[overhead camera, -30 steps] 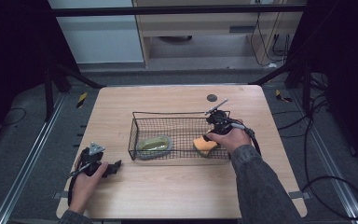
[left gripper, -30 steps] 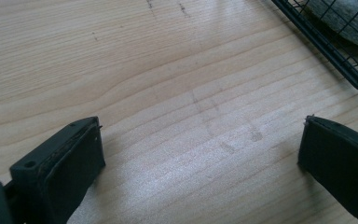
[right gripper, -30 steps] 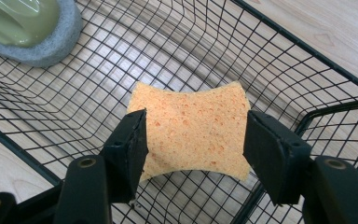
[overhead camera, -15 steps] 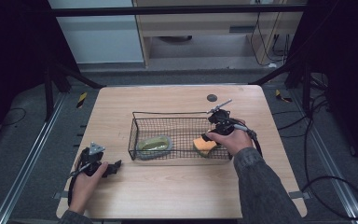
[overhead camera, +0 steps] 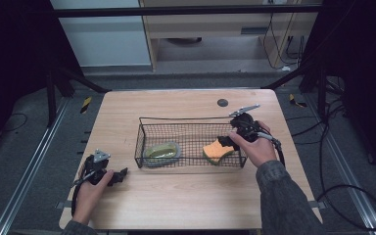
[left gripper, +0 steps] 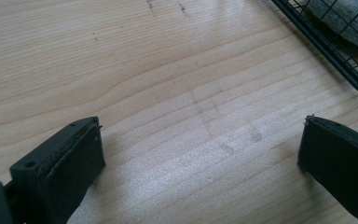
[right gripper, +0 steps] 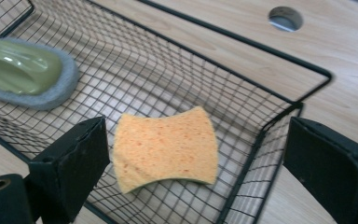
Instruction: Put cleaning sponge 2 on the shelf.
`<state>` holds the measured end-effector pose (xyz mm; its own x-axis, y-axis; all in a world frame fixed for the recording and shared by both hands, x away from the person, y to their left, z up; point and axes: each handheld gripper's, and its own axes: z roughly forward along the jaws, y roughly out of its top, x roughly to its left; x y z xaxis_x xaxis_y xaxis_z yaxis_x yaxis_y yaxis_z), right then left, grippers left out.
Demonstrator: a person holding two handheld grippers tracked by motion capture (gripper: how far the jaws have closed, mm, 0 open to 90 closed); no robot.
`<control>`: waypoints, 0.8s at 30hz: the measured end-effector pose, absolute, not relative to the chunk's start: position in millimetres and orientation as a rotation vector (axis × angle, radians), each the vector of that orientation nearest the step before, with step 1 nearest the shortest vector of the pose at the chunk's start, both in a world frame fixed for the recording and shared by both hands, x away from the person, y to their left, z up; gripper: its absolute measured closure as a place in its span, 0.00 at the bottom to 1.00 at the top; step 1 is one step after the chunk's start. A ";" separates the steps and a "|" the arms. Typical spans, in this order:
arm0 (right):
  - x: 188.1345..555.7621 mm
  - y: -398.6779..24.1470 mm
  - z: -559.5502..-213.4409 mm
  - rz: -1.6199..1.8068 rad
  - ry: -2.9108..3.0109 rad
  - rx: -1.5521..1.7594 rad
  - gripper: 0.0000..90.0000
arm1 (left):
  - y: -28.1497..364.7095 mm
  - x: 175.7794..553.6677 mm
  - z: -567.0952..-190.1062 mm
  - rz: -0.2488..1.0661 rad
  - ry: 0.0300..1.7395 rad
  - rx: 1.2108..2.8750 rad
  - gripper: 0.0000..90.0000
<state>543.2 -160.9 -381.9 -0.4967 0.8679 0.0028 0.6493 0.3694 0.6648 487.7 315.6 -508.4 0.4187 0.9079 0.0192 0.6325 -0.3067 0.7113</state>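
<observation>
My right tongs (right gripper: 196, 158) have just been opening and hold nothing; the sponge (right gripper: 165, 148) lies flat in the basket (right gripper: 279, 100), seemingly free. I'd lift straight clear. Left tongs (left gripper: 200, 163) gape empty over the bench (left gripper: 168, 70).

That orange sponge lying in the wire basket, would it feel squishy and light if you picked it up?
Probably yes. The orange waisted sponge has a pitted, porous face, so it likely squashes and weighs little. It lies flat on the black wire basket, so it should not roll, though mesh may snag it.
</observation>
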 end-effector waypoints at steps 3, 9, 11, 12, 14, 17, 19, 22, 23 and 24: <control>540.6 -171.4 -380.3 0.891 2.250 1.331 0.08 | 315.6 487.7 -508.4 0.566 1.300 2.048 0.00; 534.3 -202.0 -380.3 0.886 2.177 1.362 0.10 | 315.5 487.7 -508.5 0.566 1.300 2.047 0.00; 531.1 -212.4 -381.8 0.893 2.157 1.369 0.10 | 315.4 487.7 -508.4 0.565 1.301 2.047 0.00; 528.7 -218.5 -383.1 0.895 2.144 1.369 0.10 | 315.4 487.7 -508.4 0.566 1.301 2.047 0.00; 525.4 -226.8 -386.0 0.892 2.122 1.373 0.09 | 315.4 487.7 -508.4 0.566 1.301 2.048 0.00; 519.7 -240.9 -393.5 0.872 2.082 1.376 0.09 | 315.4 487.7 -508.2 0.566 1.300 2.051 0.00; 515.8 -250.3 -398.7 0.869 2.050 1.383 0.09 | 315.4 487.8 -508.2 0.566 1.300 2.052 0.00; 509.8 -263.9 -406.4 0.877 2.001 1.399 0.09 | 315.2 487.8 -508.2 0.566 1.301 2.052 0.00; 507.9 -268.9 -410.5 0.874 1.989 1.410 0.09 | 315.2 487.8 -508.2 0.566 1.301 2.051 0.00; 506.4 -272.7 -414.0 0.862 1.984 1.418 0.09 | 315.1 487.8 -508.2 0.567 1.301 2.052 0.00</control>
<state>506.4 -272.7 -414.0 -0.2938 0.9536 -0.0657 0.6024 0.2381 0.7618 487.8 315.1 -508.2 0.4179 0.9082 0.0214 0.6345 -0.3086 0.7086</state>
